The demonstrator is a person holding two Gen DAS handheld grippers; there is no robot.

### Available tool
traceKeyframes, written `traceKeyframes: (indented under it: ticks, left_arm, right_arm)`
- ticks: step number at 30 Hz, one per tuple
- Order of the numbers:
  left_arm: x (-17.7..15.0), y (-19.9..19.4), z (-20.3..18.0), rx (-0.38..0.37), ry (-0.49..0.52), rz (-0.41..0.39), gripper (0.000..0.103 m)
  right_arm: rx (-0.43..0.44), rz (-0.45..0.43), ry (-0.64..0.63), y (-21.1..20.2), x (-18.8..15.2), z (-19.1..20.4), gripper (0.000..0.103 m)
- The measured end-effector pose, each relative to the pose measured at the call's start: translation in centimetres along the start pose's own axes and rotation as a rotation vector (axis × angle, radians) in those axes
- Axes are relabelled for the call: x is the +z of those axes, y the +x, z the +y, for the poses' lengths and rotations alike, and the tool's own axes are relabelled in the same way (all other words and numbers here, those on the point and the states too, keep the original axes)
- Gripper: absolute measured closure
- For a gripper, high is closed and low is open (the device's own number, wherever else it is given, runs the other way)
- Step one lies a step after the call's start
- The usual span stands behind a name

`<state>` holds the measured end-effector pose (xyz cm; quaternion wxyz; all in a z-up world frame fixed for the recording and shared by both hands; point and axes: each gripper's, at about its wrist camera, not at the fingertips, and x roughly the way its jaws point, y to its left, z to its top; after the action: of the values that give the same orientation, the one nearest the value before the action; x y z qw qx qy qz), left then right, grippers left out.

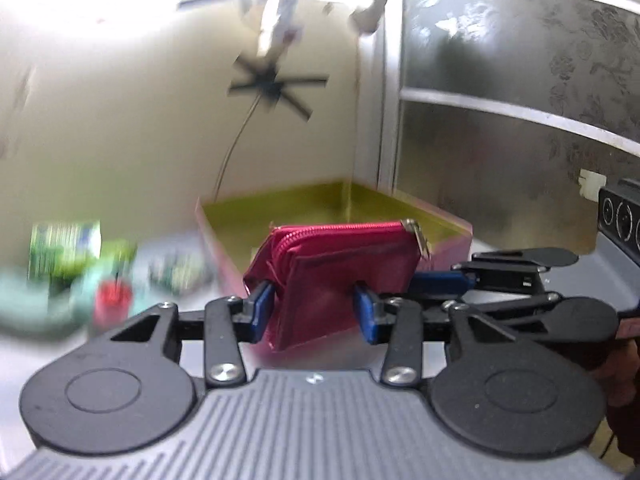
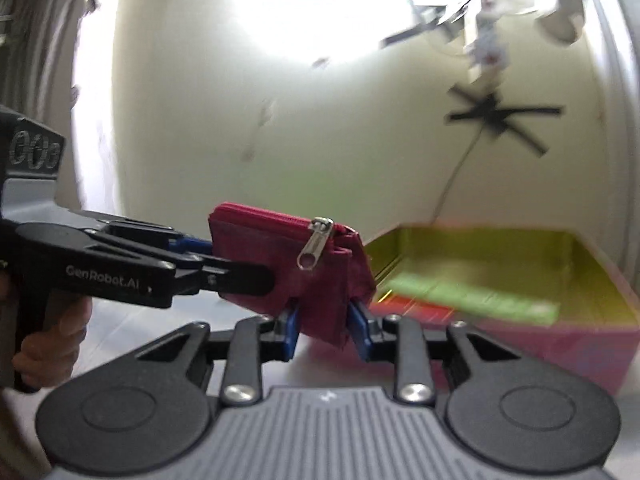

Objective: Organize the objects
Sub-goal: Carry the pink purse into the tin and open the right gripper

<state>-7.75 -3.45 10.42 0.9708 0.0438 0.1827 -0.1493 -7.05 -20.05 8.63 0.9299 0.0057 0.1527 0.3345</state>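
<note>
Magenta zip wallet [image 1: 340,272] held aloft, left gripper [image 1: 316,312] and right gripper [image 2: 326,330] both clamped on it, near yellow-lined pink box [image 2: 560,264]

This looks like a room in a home rather than a lab or shop. A cream painted wall [image 1: 120,128] runs behind the desk [image 1: 500,256], with a thin cable [image 1: 236,148] taped to it by crossed strips of black tape [image 1: 272,82]. At the desk's right edge stands a frosted glass panel [image 1: 520,60] with a flower pattern in white frames, like a household door or window. Near the desk's far corner sits a pink box [image 2: 560,340] with a yellow-green inside. Blurred small packets [image 1: 64,248] lie toward the left edge.
</note>
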Motion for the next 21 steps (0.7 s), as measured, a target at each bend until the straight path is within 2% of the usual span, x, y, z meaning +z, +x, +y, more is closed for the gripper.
traceKeyframes:
  ticks: [4, 10, 11, 12, 13, 15, 18, 21]
  left_arm:
    - [2.1, 5.3, -2.1, 0.015, 0.071, 0.001, 0.058]
    - [3.2, 12.1, -3.1, -0.016, 0.013, 0.07, 0.059]
    - [3.1, 12.9, -3.3, -0.008, 0.012, 0.078, 0.057]
    - [3.1, 13.6, -3.5, 0.012, 0.014, 0.083, 0.055]
    - [3.0, 13.9, -3.7, 0.027, 0.016, 0.088, 0.053]
    - [2.9, 14.2, -3.7, 0.049, -0.003, 0.092, 0.044]
    - [2.7, 13.6, -3.7, 0.066, 0.006, 0.091, 0.039]
    - [2.5, 12.3, -3.9, 0.119, 0.05, 0.081, 0.038]
  right_arm:
    - [-0.133, -0.003, 0.066, 1.3, 1.2, -3.4, 0.076]
    - [-0.255, 0.043, 0.156, 3.3, 0.9, -8.4, 0.075]
    - [-0.285, 0.043, 0.162, 3.4, 0.7, -9.1, 0.07]
    - [-0.325, 0.045, 0.169, 3.8, 0.6, -9.5, 0.06]
    - [-0.354, 0.035, 0.179, 3.8, 0.3, -10.0, 0.058]
    - [-0.358, 0.015, 0.233, 3.7, -0.3, -11.1, 0.056]
    - [-0.343, -0.016, 0.272, 3.4, -1.0, -11.2, 0.056]
    - [-0.343, -0.029, 0.277, 3.6, -1.1, -10.6, 0.054]
